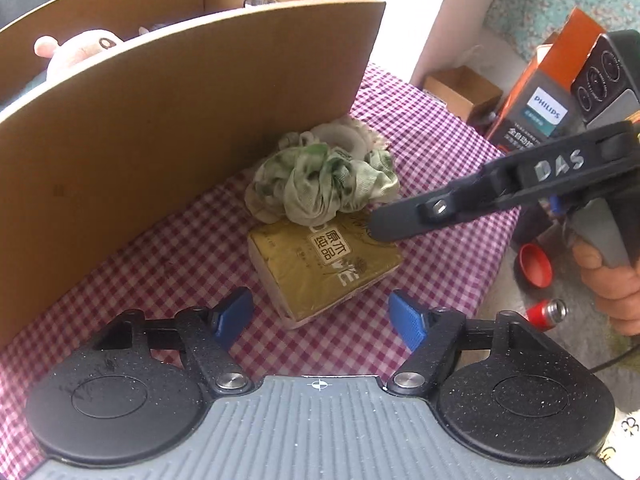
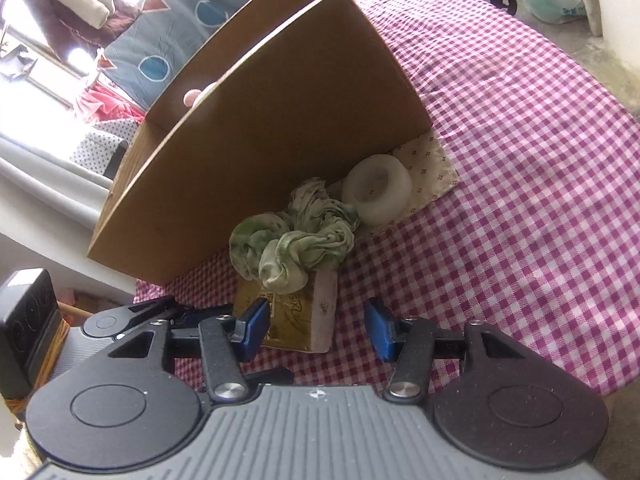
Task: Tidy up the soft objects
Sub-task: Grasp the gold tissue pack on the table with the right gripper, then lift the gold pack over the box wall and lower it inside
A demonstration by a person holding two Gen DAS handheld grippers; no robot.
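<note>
**Desk:** Both tools first. How do they stand?

**Photographer:** Left gripper (image 1: 320, 318), black with blue pads, is spread wide and holds nothing, low over the pink-and-white checked tablecloth (image 1: 420, 148). Right gripper (image 2: 316, 328) is also wide and empty; its blue pads straddle the near end of the gold-wrapped rectangular tissue pack (image 2: 296, 320) without touching it, as far as the right wrist view shows. In the left wrist view its black finger tip hangs over the pack's far corner; contact cannot be told.

**Desk:** And the soft things?

**Photographer:** The gold pack (image 1: 324, 268) lies flat on the cloth. A crumpled green-and-white fabric bundle (image 1: 324, 184) rests on its far end. Just behind the bundle sits a white ring-shaped soft roll (image 2: 378, 190), on a cream square cloth with small dots (image 2: 430, 172).

**Desk:** Beyond that?

**Photographer:** All four lie along the front wall of a large brown cardboard box (image 1: 180, 120). A pale pink plush toy (image 1: 76, 50) shows above the box rim, inside.
</note>
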